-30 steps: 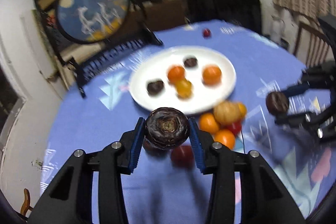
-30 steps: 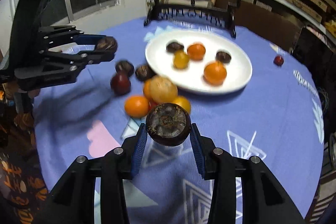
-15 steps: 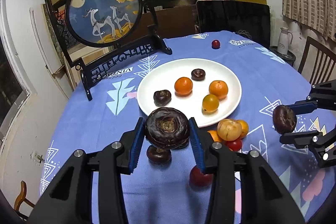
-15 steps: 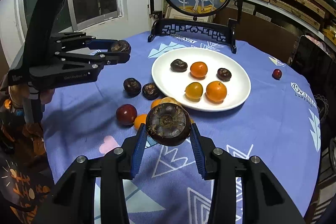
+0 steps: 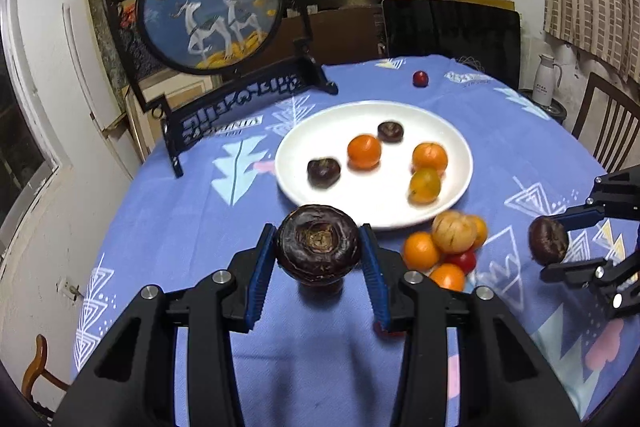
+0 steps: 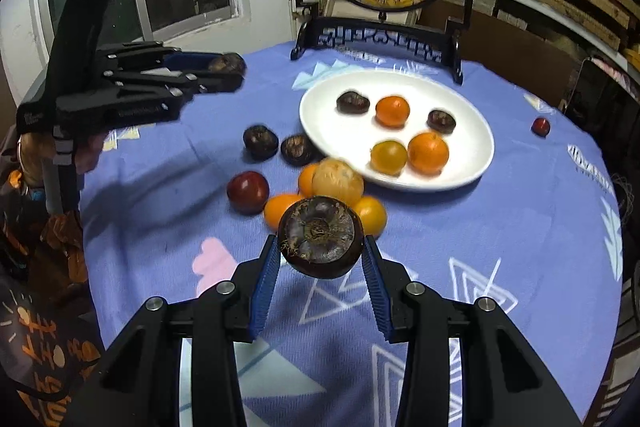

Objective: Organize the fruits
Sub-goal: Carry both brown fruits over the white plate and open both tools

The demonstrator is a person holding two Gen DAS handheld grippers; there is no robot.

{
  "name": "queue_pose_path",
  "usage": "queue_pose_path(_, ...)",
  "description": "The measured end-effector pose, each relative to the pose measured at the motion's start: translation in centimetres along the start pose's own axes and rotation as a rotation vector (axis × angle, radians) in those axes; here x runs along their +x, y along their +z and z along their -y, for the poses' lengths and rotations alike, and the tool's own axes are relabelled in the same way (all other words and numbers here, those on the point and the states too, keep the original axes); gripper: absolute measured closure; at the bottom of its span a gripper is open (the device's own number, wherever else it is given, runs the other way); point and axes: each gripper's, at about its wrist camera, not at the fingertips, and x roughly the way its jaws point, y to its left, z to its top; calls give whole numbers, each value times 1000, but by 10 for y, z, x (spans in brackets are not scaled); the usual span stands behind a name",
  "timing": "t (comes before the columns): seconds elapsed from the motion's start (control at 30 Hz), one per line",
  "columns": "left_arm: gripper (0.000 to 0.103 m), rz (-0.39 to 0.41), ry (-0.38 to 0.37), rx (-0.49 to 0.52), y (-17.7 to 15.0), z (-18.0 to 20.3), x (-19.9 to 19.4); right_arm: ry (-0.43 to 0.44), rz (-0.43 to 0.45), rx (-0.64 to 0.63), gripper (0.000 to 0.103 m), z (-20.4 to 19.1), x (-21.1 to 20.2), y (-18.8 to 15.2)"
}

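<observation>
My left gripper [image 5: 318, 255] is shut on a dark brown water chestnut [image 5: 318, 245], held above the blue tablecloth just in front of the white plate [image 5: 452, 139]. My right gripper [image 6: 320, 255] is shut on another dark water chestnut [image 6: 320, 237], above the cloth near a pile of oranges [image 6: 340, 181]. The plate [image 6: 472, 155] holds three oranges and two chestnuts. Each gripper shows in the other's view: the right one [image 5: 560, 247] at the right edge, the left one [image 6: 224, 71] at the left.
Two loose chestnuts [image 6: 260, 141] and a dark red fruit [image 6: 248, 191] lie left of the pile. A small red fruit [image 5: 420, 78] lies far behind the plate. A round painted screen on a black stand [image 5: 212, 7] stands at the table's back. A chair [image 5: 608, 123] is at right.
Both grippers have lifted and pulled back a little with their chestnuts still held; the plate and fruit pile now sit farther ahead in both views.
</observation>
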Motion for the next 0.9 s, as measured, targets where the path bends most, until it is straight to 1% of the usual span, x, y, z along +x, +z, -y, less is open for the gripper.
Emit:
queue_pose_path(0.1, 62, -43, -21, 5, -7, -5, 9, -4, -42, -7, 61, 4, 11, -5)
queue_pose_path(0.17, 62, -58, -24, 2, -4, -6, 17, -12, -38, 1, 61, 9, 15, 0)
queue_pose_path(0.27, 62, -60, -44, -8, 12, -2, 29, -23, 13, 10, 61, 17, 15, 28)
queue_pose_path(0.33, 62, -51, -52, -7, 34, 4, 39, -42, 51, 10, 61, 20, 15, 47)
queue_pose_path(0.43, 62, -45, -43, -15, 59, 10, 55, -68, 103, 49, 61, 31, 22, 76)
queue_pose_path(0.47, 62, -46, -31, -27, 67, 10, 61, -73, 110, 69, 61, 37, 29, 86)
queue_pose_path(0.53, 62, -71, -20, -46, 82, 11, 81, -84, 112, 101, 61, 46, 39, 97)
queue_pose_path(0.7, 62, -117, 22, -57, 89, 11, 113, -107, 103, 142, 61, 61, 66, 112)
queue_pose_path(0.77, 58, -135, 27, -73, 89, 9, 122, -124, 108, 168, 59, 66, 72, 116)
queue_pose_path(0.8, 54, -144, 29, -81, 90, 7, 128, -131, 110, 191, 50, 72, 75, 118)
queue_pose_path(0.83, 47, -143, 39, -89, 91, 5, 130, -138, 116, 202, 47, 74, 75, 118)
queue_pose_path(0.87, 46, -135, 51, -106, 90, 2, 130, -137, 125, 213, 46, 76, 74, 117)
queue_pose_path(0.9, 45, -134, 42, -116, 90, -1, 130, -126, 131, 219, 46, 77, 71, 117)
